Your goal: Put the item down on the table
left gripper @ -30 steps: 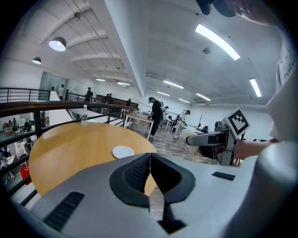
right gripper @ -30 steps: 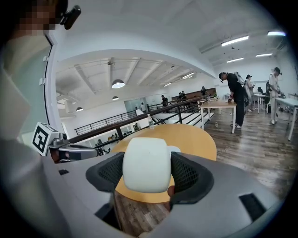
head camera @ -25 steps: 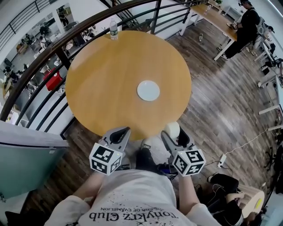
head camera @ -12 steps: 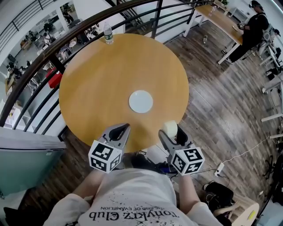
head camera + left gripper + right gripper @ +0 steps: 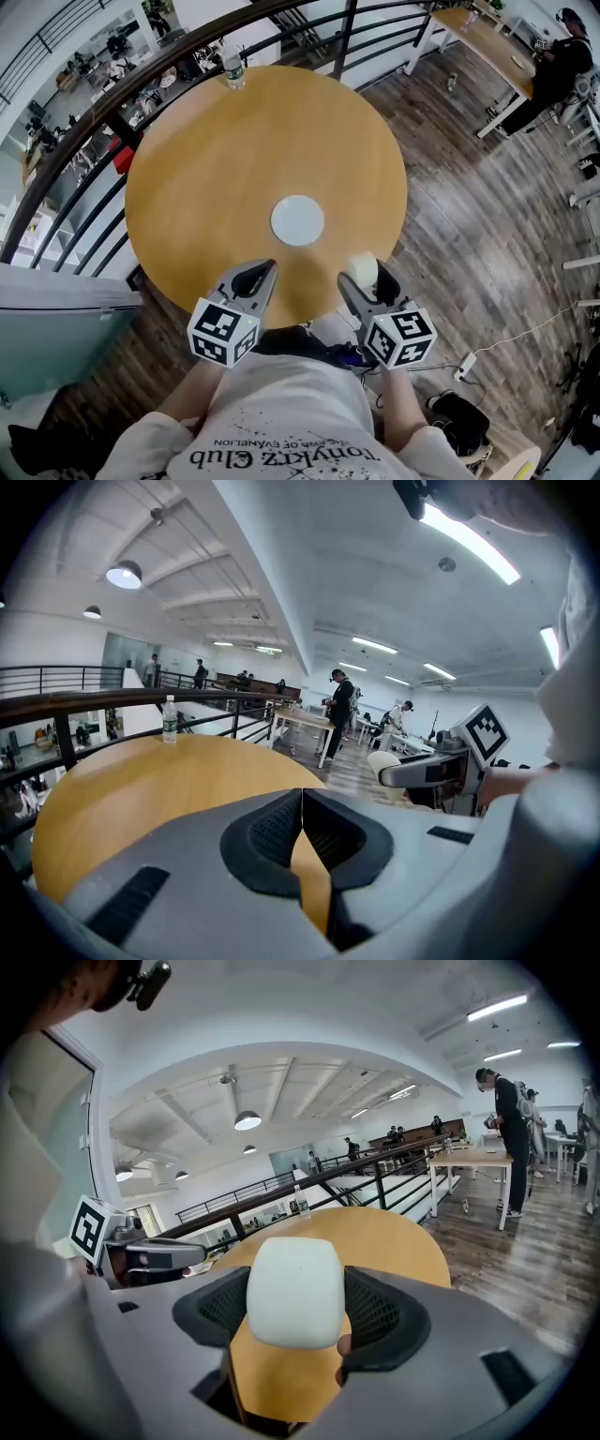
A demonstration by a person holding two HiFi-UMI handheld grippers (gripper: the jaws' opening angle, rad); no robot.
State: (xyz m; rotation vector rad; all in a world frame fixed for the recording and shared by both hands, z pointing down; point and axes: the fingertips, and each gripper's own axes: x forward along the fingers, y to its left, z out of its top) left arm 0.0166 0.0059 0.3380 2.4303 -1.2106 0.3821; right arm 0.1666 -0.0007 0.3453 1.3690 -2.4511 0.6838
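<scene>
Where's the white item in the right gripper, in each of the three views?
Head view: white item, lower right of centre, near the table edge.
Left gripper view: right of centre.
Right gripper view: centre, between the fingers.
Shared landmark: water bottle at the table's far edge.

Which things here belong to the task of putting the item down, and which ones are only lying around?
Belong to the job: white item, held in the right gripper; round table.
Just lying about: white disc at the table's middle; water bottle at its far edge.
</scene>
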